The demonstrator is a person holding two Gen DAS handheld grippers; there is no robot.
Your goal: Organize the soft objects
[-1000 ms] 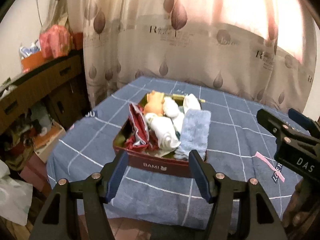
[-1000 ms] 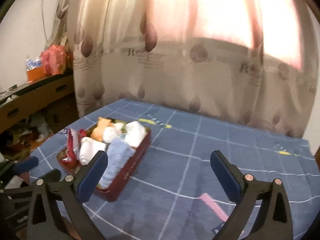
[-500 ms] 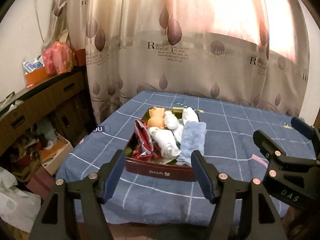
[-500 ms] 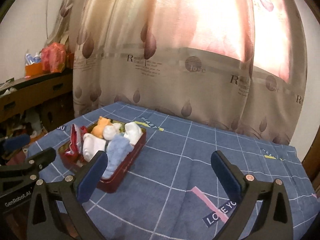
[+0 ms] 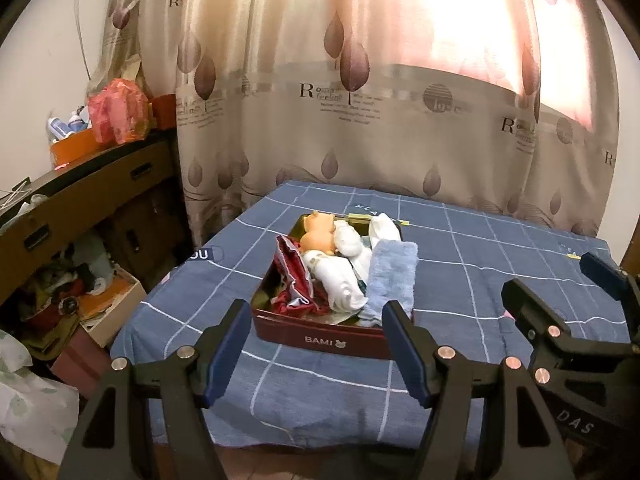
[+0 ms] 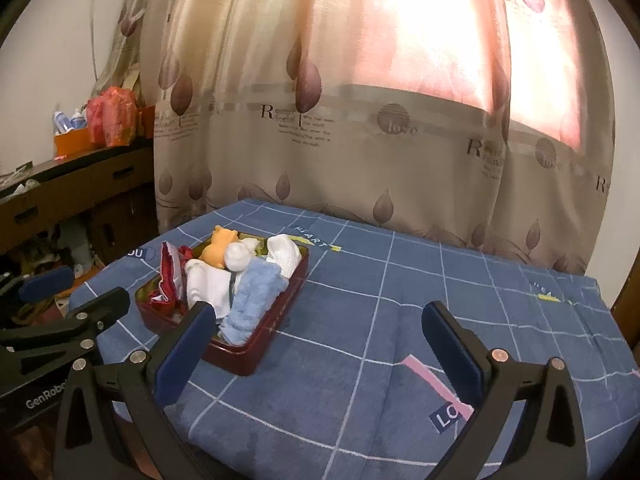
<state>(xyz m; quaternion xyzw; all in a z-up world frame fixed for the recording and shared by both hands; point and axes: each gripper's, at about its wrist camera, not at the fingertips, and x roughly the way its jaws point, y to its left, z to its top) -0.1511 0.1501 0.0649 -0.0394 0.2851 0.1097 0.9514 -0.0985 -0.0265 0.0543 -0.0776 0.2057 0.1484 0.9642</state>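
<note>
- The red tin (image 5: 320,338) sits near the front left part of the table, on the blue checked cloth (image 5: 480,280), and it is packed with soft things: a blue towel (image 5: 390,276), white rolled cloths (image 5: 340,284), an orange plush toy (image 5: 318,236) and a red pouch (image 5: 294,272).
- The towel rides high and its near end drapes on the tin's front rim; a careless brush could drag it out onto the cloth.
- The pouch stands on edge against the left wall and looks likely to topple or spring out if its neighbours are shifted.
- The tin is close to the table's front edge, so a push toward the person could slide it off.
- The left gripper (image 5: 316,350) is released, jaws wide with nothing between them, hovering short of the tin.
- The right gripper (image 6: 316,354) is likewise spread and empty, over bare cloth beside the tin.
- The two grippers hang near each other; reaching in together risks a clash.
</note>
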